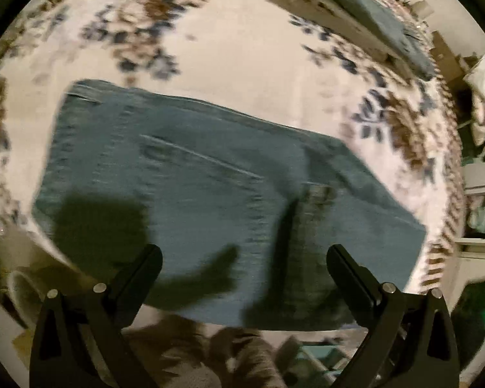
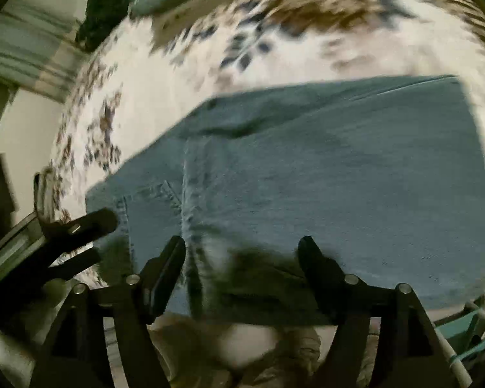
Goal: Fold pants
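Surface: a bed covered by a cream floral bedspread (image 1: pixel 242 48), brown and blue flower clusters at upper left and right of the left wrist view; same bedspread (image 2: pixel 152 97) in the right wrist view.
Task item: folded blue jeans (image 1: pixel 194 177) lie flat on the bedspread, filling the centre of the left wrist view, long edge running from upper left down to lower right. In the right wrist view the jeans (image 2: pixel 339 177) fill centre and right of frame.
Jeans detail: a seam line crosses the middle of the denim in the left wrist view; a belt loop (image 1: pixel 320 194) shows right of centre. Both views are motion-blurred; finer stitching cannot be read.
Left gripper (image 1: pixel 244 255): bottom centre of its own view, jaws spread wide apart with nothing between them, above the near edge of the jeans; contact cannot be told. It also shows at lower left of the right wrist view (image 2: pixel 103 236), just beside the left end of the jeans.
Right gripper (image 2: pixel 242 249): bottom centre of its view, jaws apart, empty, over the near edge of the denim.
Background: a second folded blue garment (image 1: pixel 371 16) at upper right of the left wrist view, well apart from the jeans.
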